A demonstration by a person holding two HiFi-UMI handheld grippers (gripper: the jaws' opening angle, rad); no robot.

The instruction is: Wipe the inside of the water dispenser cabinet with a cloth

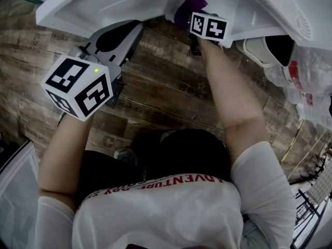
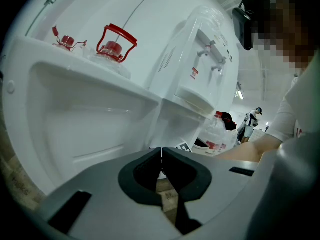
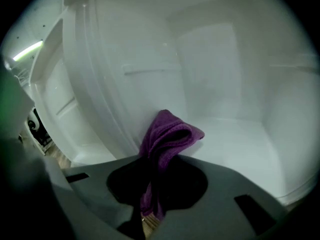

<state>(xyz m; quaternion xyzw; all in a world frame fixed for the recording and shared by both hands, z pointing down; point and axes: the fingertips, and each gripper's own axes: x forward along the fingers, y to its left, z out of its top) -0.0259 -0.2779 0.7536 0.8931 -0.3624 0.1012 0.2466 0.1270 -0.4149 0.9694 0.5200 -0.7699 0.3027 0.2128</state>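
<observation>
The purple cloth (image 3: 169, 136) is pinched in my right gripper (image 3: 156, 159), which is shut on it. Its folded end sticks up past the jaws, against the white inner wall of the cabinet (image 3: 235, 84). In the head view the right gripper (image 1: 199, 19) reaches into the cabinet opening (image 1: 270, 7), and a corner of the cloth (image 1: 188, 8) shows above the marker cube. My left gripper (image 2: 161, 156) is shut with nothing in it. It hovers just in front of the open cabinet door (image 2: 85, 114). Seen from the head, the left gripper (image 1: 132, 27) sits under the door (image 1: 88, 9).
A wooden floor (image 1: 171, 87) lies below. Wrapped water jugs (image 1: 306, 82) and a white shoe-like item (image 1: 262, 48) stand at the right. The left gripper view shows red-handled bottles (image 2: 116, 44) above the door and a white water dispenser (image 2: 207, 54) behind it.
</observation>
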